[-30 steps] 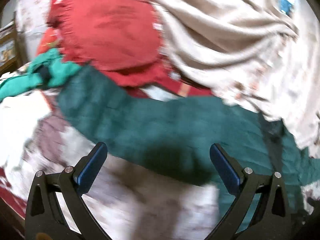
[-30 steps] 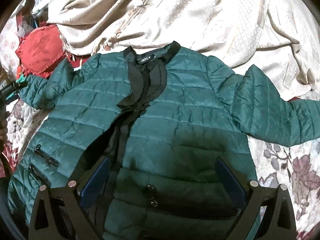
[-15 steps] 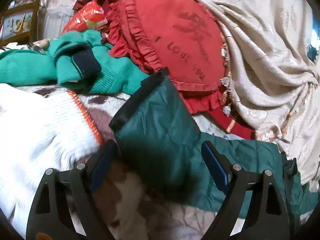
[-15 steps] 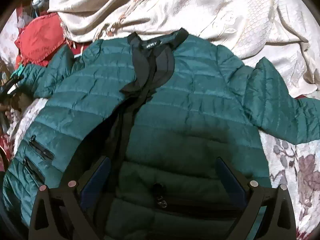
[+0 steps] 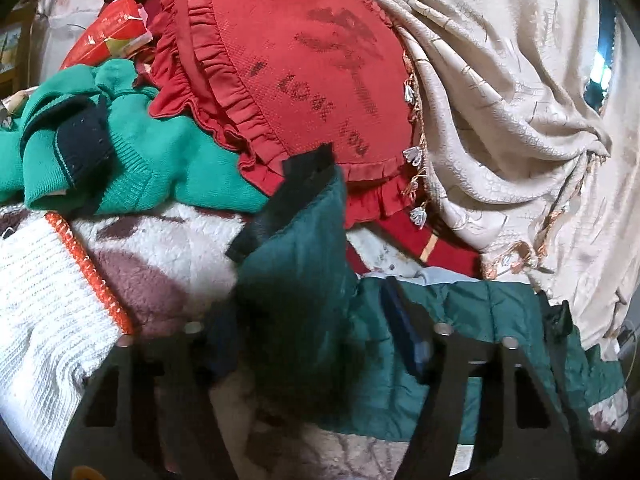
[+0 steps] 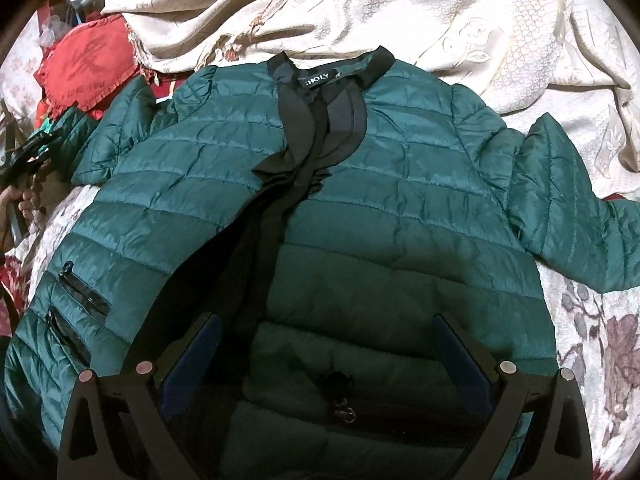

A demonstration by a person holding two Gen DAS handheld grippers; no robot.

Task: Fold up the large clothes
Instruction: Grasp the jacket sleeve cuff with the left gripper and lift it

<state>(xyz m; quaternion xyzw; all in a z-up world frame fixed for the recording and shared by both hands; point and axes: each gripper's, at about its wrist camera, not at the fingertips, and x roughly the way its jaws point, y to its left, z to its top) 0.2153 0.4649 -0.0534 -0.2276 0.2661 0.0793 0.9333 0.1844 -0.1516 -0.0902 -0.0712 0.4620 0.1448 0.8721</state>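
Reading "HOLY": jacket (image 6: 320, 208) collar label (image 6: 318, 79)

Each gripper (image 6: 326, 364) is a black forked frame (round silver screws at its joints) with dark blue pads (image 6: 191, 360).

My quilted jacket (image 6: 400, 216) is deep teal green with black trim at the collar (image 6: 324, 68) and cuff (image 5: 288, 200). Far left lies a red ruffled cushion (image 5: 304, 80) with darker red lettering. Beside it sits a bright green knit sweater (image 5: 160, 160) with a navy patch. The draped cloth (image 6: 440, 12) beyond is cream with a woven floral pattern. The bed cover (image 6: 608, 344) is white with mauve flowers.
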